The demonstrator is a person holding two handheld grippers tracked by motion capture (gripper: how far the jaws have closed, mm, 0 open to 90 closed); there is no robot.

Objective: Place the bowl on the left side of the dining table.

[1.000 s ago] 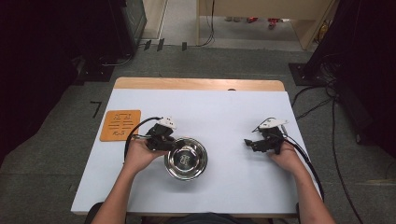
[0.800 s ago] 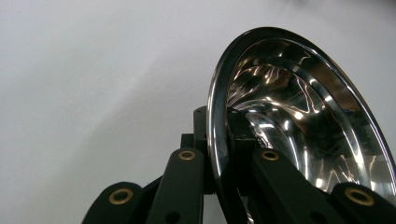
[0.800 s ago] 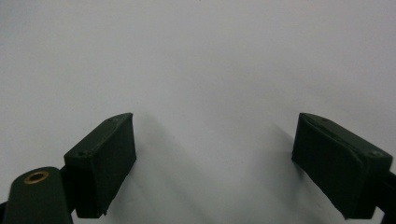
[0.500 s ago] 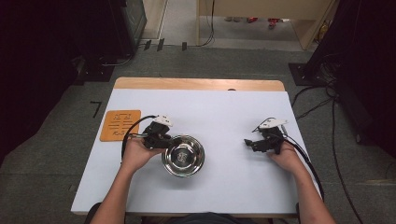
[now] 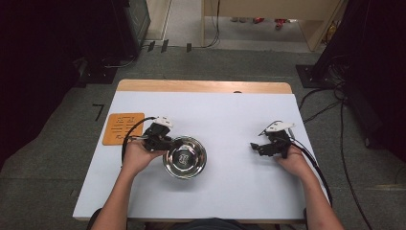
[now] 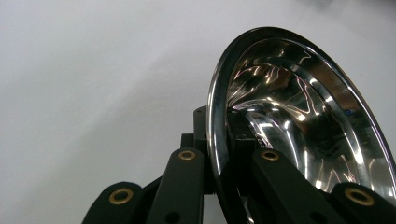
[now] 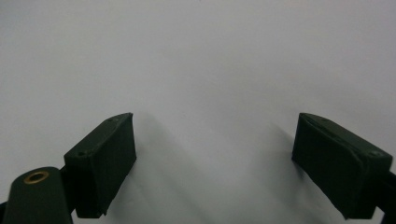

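Note:
A shiny steel bowl (image 5: 185, 157) sits on the white table, left of centre. My left gripper (image 5: 167, 142) is at the bowl's left edge and is shut on its rim. In the left gripper view the rim of the bowl (image 6: 215, 116) runs between the two black jaws, one jaw outside and one inside the bowl. My left gripper (image 6: 219, 140) pinches that rim. My right gripper (image 5: 254, 147) rests on the table at the right, well apart from the bowl. Seen in the right gripper view, my right gripper (image 7: 215, 154) stands open over bare white tabletop with nothing between its jaws.
An orange mat (image 5: 123, 128) with printed lines lies at the table's left edge, behind my left hand. The white table (image 5: 230, 110) has a wooden strip along its far edge. Cables trail from both grippers; dark equipment stands on the floor around.
My left gripper and the bowl have shifted slightly to the left together. The right gripper has stayed in place.

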